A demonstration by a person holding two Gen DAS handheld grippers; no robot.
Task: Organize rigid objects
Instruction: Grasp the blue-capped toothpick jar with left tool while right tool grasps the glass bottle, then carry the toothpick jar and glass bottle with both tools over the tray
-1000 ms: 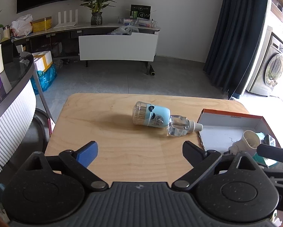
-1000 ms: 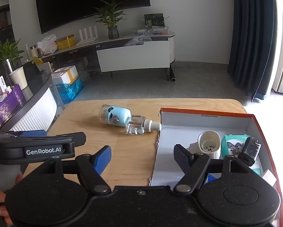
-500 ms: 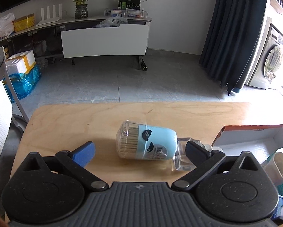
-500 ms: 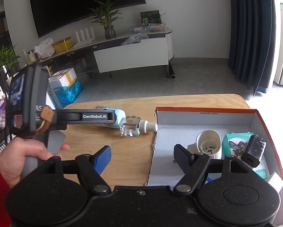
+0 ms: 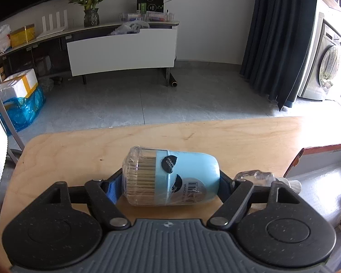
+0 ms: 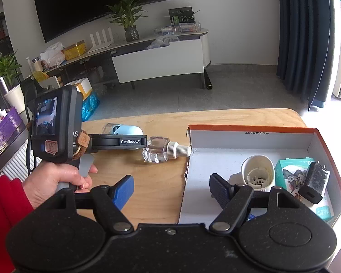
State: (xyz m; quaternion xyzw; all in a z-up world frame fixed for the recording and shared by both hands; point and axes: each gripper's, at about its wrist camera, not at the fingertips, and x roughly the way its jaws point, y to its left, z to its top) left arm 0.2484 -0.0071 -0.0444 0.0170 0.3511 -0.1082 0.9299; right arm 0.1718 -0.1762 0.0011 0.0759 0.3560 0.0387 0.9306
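A light blue toothpick jar [image 5: 170, 178] with a clear cap lies on its side on the wooden table [image 5: 79, 150]. My left gripper [image 5: 170, 182] is shut on it, one finger at each end. A small clear bottle [image 6: 157, 151] with a white ribbed cap lies just right of the jar, touching the box edge; it also shows in the left wrist view [image 5: 257, 177]. My right gripper [image 6: 171, 190] is open and empty, over the left edge of the orange-rimmed white box [image 6: 250, 140]. The jar [image 6: 124, 129] is mostly hidden behind the left gripper in the right wrist view.
The box holds a white cup-shaped part [image 6: 258, 174], a teal cartoon packet [image 6: 293, 177] and a black charger [image 6: 315, 185]. The table's far edge drops to a grey floor. A purple box [image 6: 4, 129] stands on a counter at left.
My left gripper moved forward to the toothpick jar and closed on it. The right gripper stayed open by the box edge.
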